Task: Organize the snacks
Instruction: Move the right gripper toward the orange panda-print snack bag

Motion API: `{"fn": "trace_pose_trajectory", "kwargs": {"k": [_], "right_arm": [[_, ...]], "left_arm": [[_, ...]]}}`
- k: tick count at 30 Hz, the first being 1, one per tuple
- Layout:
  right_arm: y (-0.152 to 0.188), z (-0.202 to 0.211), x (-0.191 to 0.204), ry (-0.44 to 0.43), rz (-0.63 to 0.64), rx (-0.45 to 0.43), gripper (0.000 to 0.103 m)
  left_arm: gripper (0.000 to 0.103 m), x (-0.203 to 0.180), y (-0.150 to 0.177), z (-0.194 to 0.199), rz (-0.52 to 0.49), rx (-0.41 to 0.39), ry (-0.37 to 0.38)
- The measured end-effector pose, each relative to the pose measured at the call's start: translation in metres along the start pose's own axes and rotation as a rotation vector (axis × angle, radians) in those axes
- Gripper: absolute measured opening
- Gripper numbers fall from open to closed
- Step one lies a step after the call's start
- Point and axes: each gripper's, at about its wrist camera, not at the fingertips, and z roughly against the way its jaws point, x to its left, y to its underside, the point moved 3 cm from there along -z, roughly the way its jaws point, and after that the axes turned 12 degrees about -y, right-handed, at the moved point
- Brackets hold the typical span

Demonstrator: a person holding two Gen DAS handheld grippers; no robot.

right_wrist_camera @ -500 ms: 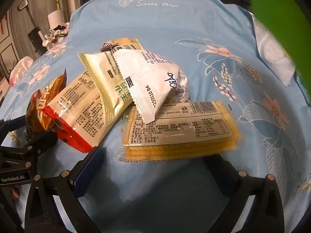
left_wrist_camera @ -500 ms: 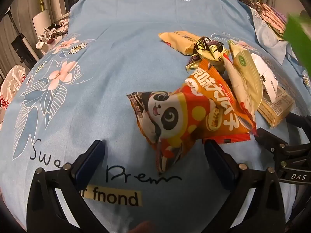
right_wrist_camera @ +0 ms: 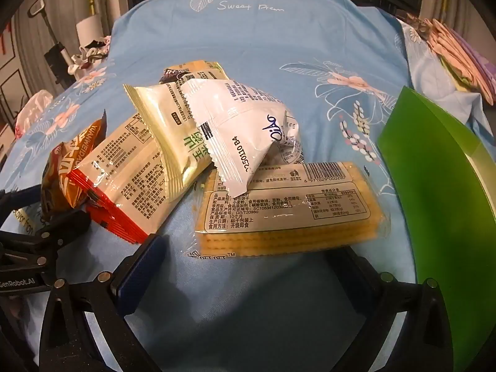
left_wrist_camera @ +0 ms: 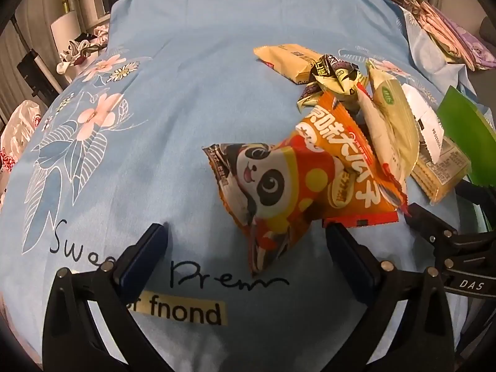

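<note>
A heap of snack packs lies on a blue flowered bedspread [left_wrist_camera: 192, 93]. A panda bag [left_wrist_camera: 272, 192] lies nearest my left gripper [left_wrist_camera: 248, 248], which is open just short of it, nothing between its fingers. Behind it lie an orange pack [left_wrist_camera: 350, 161], a cream and green pack [left_wrist_camera: 390, 124] and a tan pack [left_wrist_camera: 288, 59]. My right gripper [right_wrist_camera: 245, 263] is open, with the near edge of a yellow cracker pack [right_wrist_camera: 288, 210] between its fingers, pads apart from it. A white pack [right_wrist_camera: 248, 133] and a red-edged pack [right_wrist_camera: 124, 186] lie on the heap.
A bright green plastic piece [right_wrist_camera: 440, 186] stands at the right of the heap, cut off by the frame edge. Folded cloths [right_wrist_camera: 458, 52] lie at the far right. The left gripper's body [right_wrist_camera: 46, 232] sits close beside the heap. Bare bedspread lies to the left [left_wrist_camera: 108, 155].
The green plastic piece has come down from the upper right and now stands beside the cracker pack. Both grippers and the packs have kept their places.
</note>
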Motion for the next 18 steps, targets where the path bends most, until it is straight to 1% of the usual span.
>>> {"fn": "trace_pose_trajectory", "kwargs": {"k": [2,6,9,12,14,16,18], "right_arm": [[0.0,0.0,0.0,0.0,0.0,0.0,0.103],[-0.001,-0.001,-0.001,0.0,0.0,0.001,0.103],[0.0,-0.001,-0.002,0.005,0.002,0.004,0.103],[0.002,0.0,0.003,0.032,-0.007,0.01,0.103],[-0.001,0.001,0.003,0.021,-0.016,0.047,0.103],[-0.004,0.004,0.002,-0.014,-0.057,0.081,0.103],[-0.005,0.013,0.004,-0.044,-0.058,0.099,0.103]], "left_arm": [[0.103,-0.002,-0.002,-0.003,0.007,0.025,0.001],[0.103,0.001,0.0,0.002,-0.004,0.055,0.032],[0.102,0.007,0.0,0.006,0.039,0.074,0.076],[0.102,0.012,0.001,0.011,0.086,0.096,0.135],[0.101,0.012,0.0,0.016,0.095,0.103,0.147],[0.1,0.012,0.002,0.024,0.101,0.096,0.141],[0.098,0.013,0.002,0.029,0.105,0.093,0.143]]}}
